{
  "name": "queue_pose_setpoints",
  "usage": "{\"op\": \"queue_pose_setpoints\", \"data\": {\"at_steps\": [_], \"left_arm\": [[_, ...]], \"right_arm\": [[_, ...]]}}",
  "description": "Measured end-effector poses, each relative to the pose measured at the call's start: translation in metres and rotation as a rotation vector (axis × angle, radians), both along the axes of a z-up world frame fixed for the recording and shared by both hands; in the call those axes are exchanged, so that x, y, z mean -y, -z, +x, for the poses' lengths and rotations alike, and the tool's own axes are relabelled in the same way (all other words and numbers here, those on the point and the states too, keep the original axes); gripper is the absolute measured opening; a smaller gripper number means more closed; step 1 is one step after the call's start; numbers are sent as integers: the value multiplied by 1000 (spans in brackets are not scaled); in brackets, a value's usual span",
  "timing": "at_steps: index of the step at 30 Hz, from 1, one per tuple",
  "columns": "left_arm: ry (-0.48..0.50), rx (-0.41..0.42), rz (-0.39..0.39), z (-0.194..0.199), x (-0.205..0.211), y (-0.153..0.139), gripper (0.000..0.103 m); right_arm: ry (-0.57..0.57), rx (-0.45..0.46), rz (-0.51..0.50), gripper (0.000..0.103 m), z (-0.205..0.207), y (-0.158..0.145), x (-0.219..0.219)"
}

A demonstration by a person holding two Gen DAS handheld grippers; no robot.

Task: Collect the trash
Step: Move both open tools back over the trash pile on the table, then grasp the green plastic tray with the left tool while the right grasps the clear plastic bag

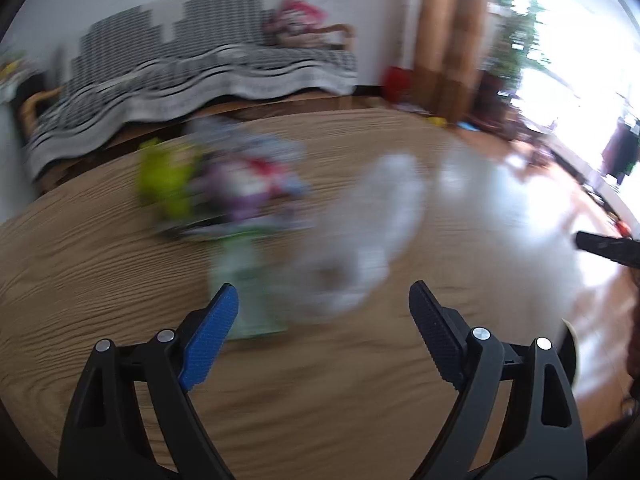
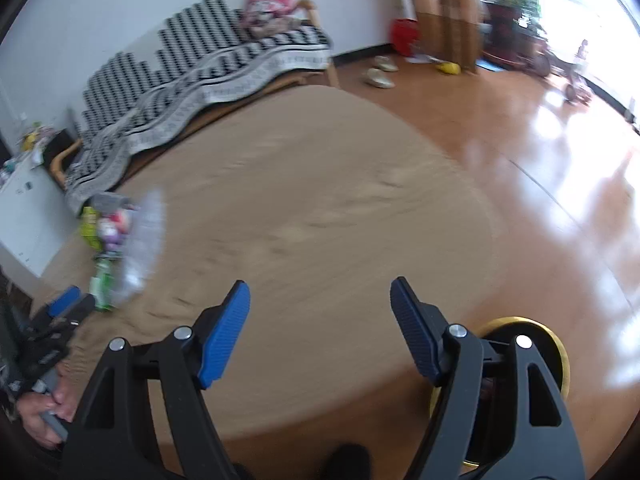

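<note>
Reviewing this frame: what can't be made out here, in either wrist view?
- Trash pile, left wrist view: motion blur smears it; no labels readable, items uncountable.
- Clear plastic piece, left wrist view: blurred, whether bag or bottle unclear.
- Gold-rimmed round object, right wrist view: mostly hidden behind the right gripper.
- Left gripper, right wrist view: cut off by the frame edge.

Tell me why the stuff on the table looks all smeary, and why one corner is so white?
Left wrist view: the trash pile and crumpled clear plastic are streaked by motion blur, while the left gripper fingers stay sharp. Both views: window light washes out the upper right and glares off the floor. Fisheye bends the table edge.
</note>
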State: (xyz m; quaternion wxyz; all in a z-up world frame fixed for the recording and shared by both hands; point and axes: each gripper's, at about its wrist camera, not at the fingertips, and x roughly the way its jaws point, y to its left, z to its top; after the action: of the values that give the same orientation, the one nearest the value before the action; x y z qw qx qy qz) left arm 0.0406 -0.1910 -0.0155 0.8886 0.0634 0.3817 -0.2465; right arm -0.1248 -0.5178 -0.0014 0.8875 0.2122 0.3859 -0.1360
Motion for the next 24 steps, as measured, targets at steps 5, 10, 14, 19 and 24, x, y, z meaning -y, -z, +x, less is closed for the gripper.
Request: {"op": "queue_pose_setpoints", "data": {"at_steps": [5, 10, 14, 19, 24], "left_arm": [[-60, -53, 10, 26, -30, 16, 85], [-42, -82, 33, 43, -26, 29, 85], [-36, -106, 50, 50, -19, 36, 85], [-29, -95, 79, 54, -11, 38, 84], [-17, -55, 126, 53, -15, 36, 49]], "right_arm": [[-87, 26, 68, 71, 62, -1, -58], [-144, 8, 79, 71, 105, 2, -101], [-167, -19, 72, 71, 132, 10, -124], [-179, -54, 84, 71, 153, 25, -139], [-190, -95, 74, 71, 171, 38, -151]]}}
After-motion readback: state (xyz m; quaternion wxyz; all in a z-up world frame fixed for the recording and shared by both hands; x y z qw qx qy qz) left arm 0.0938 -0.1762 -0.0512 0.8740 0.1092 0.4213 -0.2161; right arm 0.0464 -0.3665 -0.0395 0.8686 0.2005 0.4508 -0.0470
